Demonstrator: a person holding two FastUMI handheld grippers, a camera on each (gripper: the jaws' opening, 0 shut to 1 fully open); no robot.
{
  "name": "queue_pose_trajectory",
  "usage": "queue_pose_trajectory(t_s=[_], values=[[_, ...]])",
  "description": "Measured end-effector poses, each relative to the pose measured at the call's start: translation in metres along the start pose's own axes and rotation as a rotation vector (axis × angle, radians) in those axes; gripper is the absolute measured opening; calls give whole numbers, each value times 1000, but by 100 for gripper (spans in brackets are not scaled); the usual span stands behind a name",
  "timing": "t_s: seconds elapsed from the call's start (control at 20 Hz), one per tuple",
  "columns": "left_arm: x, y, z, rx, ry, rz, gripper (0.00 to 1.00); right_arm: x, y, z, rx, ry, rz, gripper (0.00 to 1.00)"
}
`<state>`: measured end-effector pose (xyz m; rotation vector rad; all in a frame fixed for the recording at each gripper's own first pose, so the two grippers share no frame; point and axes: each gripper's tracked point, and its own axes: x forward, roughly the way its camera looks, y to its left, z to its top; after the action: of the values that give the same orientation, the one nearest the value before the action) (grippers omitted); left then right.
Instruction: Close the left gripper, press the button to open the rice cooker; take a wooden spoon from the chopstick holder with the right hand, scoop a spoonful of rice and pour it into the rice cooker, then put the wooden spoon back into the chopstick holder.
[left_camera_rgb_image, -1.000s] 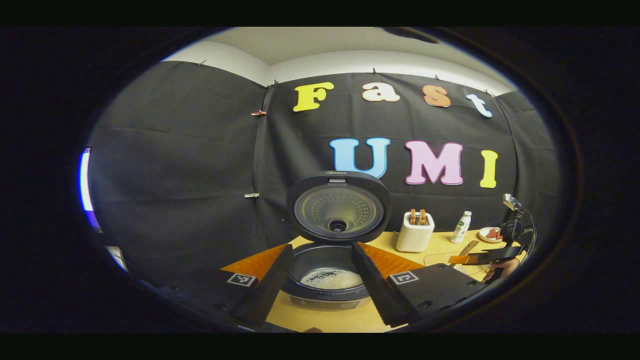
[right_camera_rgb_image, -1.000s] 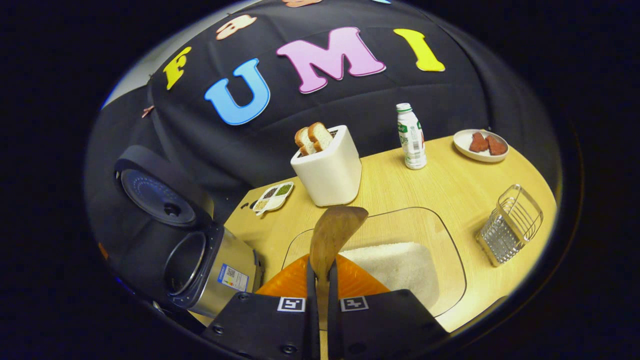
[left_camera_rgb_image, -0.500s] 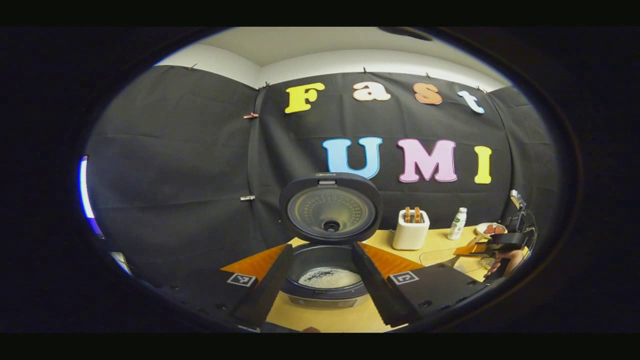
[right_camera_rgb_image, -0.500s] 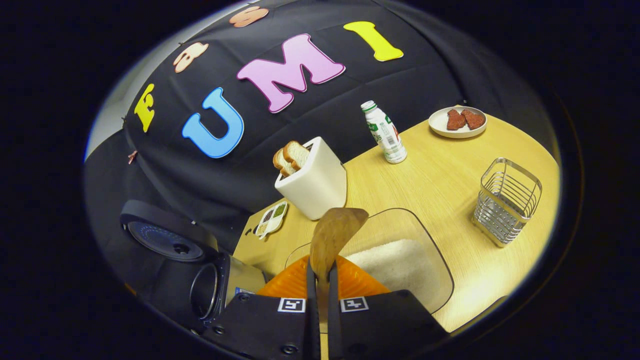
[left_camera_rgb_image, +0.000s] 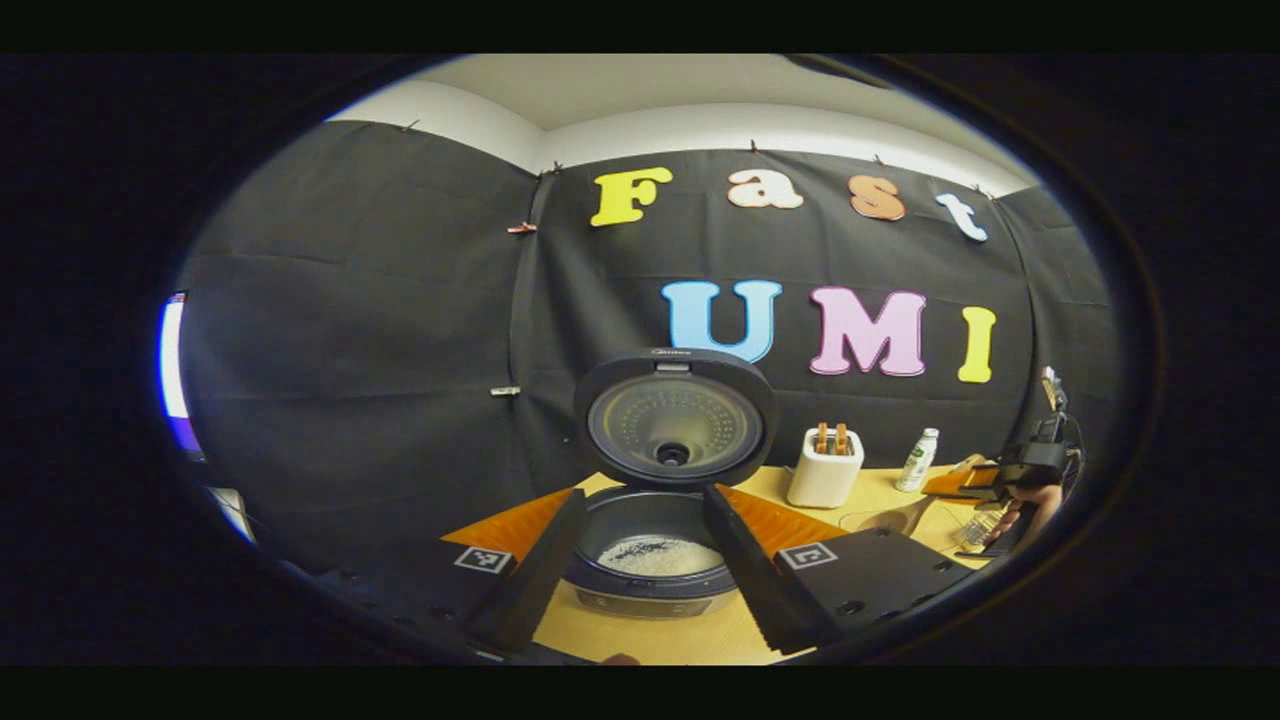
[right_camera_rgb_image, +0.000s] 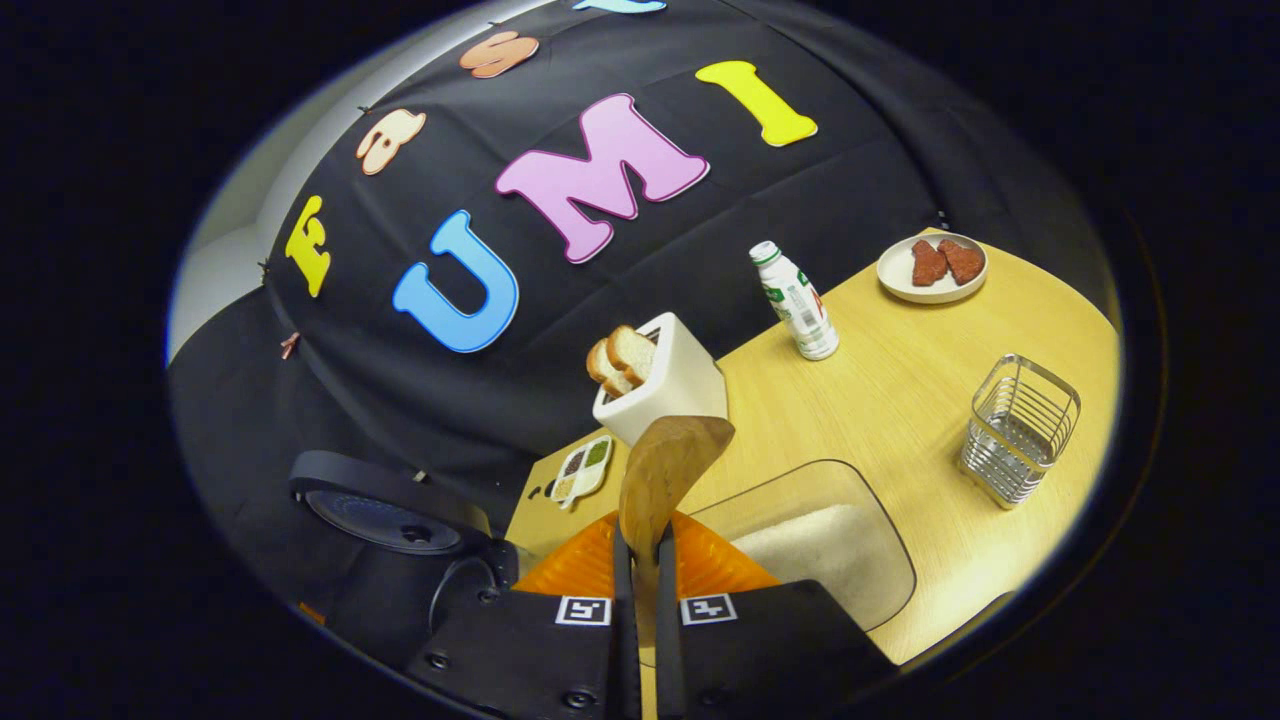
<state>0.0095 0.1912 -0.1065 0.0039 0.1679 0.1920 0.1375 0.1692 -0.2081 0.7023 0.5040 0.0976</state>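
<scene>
The wooden spoon (right_camera_rgb_image: 665, 470) is clamped by its handle between the two fingers of the right tool (right_camera_rgb_image: 640, 560), its bowl raised above the near edge of the clear rice container (right_camera_rgb_image: 880, 520), where a heap of white rice (right_camera_rgb_image: 810, 535) lies. In the left gripper view the same right tool (left_camera_rgb_image: 975, 482) shows far to the right of the rice cooker, with a hand (left_camera_rgb_image: 1030, 500) behind it.

The rice cooker (left_camera_rgb_image: 655, 545) stands with its lid (left_camera_rgb_image: 675, 418) swung upright and white rice (left_camera_rgb_image: 660, 555) in its inner pot. The left tool (left_camera_rgb_image: 640, 550) hovers in front of the rice cooker, its fingers spread wide apart to either side of the pot and touching nothing. In the right gripper view the rice cooker (right_camera_rgb_image: 400, 530) sits low, to the left of the spoon.

Beyond the rice cooker on the wooden desk (right_camera_rgb_image: 900, 400) stands a white toaster (right_camera_rgb_image: 665, 385) with two slices of bread (right_camera_rgb_image: 622, 358); a small divided dish of grains (right_camera_rgb_image: 582, 470) lies between toaster and rice cooker. Farther from the rice cooker come a white bottle (right_camera_rgb_image: 798, 302), a plate with two reddish pieces (right_camera_rgb_image: 932, 268), and the wire chopstick holder (right_camera_rgb_image: 1020, 428).
</scene>
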Motion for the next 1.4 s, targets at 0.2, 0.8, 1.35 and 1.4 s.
queue_pose_trajectory(t_s=[0.2, 0.8, 1.35, 1.4], values=[[-6, -2, 2, 15, -13, -1, 82, 2, 51, 10, -21, -9, 84, 11], [-17, 26, -3, 1, -6, 55, 82, 20, 171, -43, -147, 80, 271, 11], [-19, 25, -6, -15, -1, 51, 82, 23, 222, -78, -478, 76, 352, 11], [-19, 25, -7, -19, 0, 51, 79, 21, 225, -81, -532, 70, 364, 11]])
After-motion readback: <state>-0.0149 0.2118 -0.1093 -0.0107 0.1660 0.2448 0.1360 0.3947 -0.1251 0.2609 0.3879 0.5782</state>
